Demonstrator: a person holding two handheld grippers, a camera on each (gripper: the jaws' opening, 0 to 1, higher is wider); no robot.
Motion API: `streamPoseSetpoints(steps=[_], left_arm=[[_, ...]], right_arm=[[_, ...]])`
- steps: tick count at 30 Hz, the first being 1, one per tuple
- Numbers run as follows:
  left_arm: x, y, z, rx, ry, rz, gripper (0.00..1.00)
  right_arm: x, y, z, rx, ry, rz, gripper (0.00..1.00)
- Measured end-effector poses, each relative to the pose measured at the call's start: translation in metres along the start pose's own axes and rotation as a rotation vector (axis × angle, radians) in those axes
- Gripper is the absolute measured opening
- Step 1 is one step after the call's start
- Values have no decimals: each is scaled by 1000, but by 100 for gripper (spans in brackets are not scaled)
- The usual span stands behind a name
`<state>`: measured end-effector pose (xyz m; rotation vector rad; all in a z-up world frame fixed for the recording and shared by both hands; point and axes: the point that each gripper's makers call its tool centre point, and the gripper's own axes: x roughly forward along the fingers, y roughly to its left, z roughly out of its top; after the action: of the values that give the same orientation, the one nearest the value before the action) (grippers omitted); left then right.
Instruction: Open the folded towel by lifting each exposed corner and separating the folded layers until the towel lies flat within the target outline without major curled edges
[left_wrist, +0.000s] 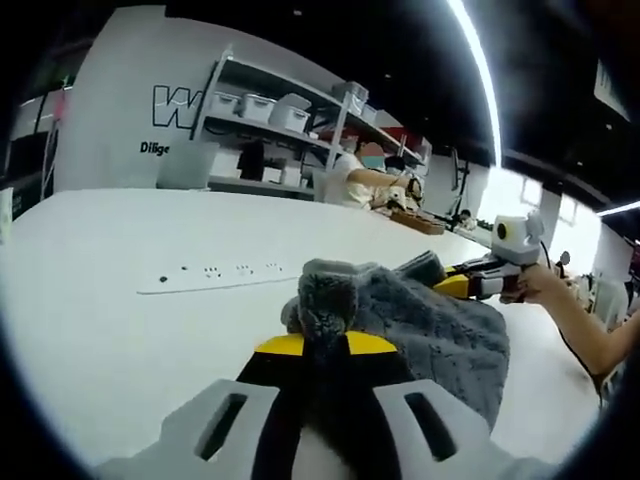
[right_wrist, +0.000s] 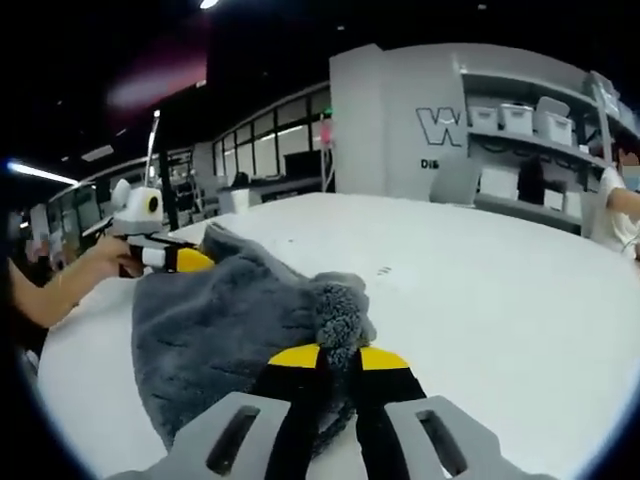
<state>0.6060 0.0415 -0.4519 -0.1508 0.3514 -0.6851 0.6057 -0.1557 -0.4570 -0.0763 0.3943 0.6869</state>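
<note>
A grey fluffy towel (left_wrist: 440, 340) (right_wrist: 220, 330) is bunched up over the white table (left_wrist: 110, 330) (right_wrist: 500, 300), stretched between the two grippers. My left gripper (left_wrist: 325, 345) is shut on a crumpled corner of it, which sticks up between the yellow-tipped jaws. My right gripper (right_wrist: 338, 352) is shut on another tufted corner. In the left gripper view the right gripper (left_wrist: 468, 282) comes in from the right, held by a hand (left_wrist: 540, 285). In the right gripper view the left gripper (right_wrist: 180, 258) bites the towel's far edge. A thin marked line (left_wrist: 220, 284) runs across the table beyond the towel.
Shelving with white bins (left_wrist: 270, 110) (right_wrist: 520, 120) stands behind the table's far edge. A person (left_wrist: 365, 175) sits at the back by the shelving. Small dark marks (left_wrist: 240, 269) (right_wrist: 385, 270) dot the tabletop.
</note>
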Motion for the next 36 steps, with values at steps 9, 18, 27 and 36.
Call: streamPoseSetpoints(steps=[9, 18, 27, 36], left_arm=[[-1, 7, 8, -1, -25, 15, 15], [-6, 15, 23, -29, -80, 30, 11], [-4, 23, 26, -21, -86, 41, 12], [0, 26, 24, -33, -78, 29, 13]], right_arm=[[0, -3, 0, 21, 9, -12, 10], [-2, -10, 7, 33, -13, -31, 14], [1, -11, 13, 44, -27, -28, 14], [5, -12, 17, 61, -37, -26, 15]])
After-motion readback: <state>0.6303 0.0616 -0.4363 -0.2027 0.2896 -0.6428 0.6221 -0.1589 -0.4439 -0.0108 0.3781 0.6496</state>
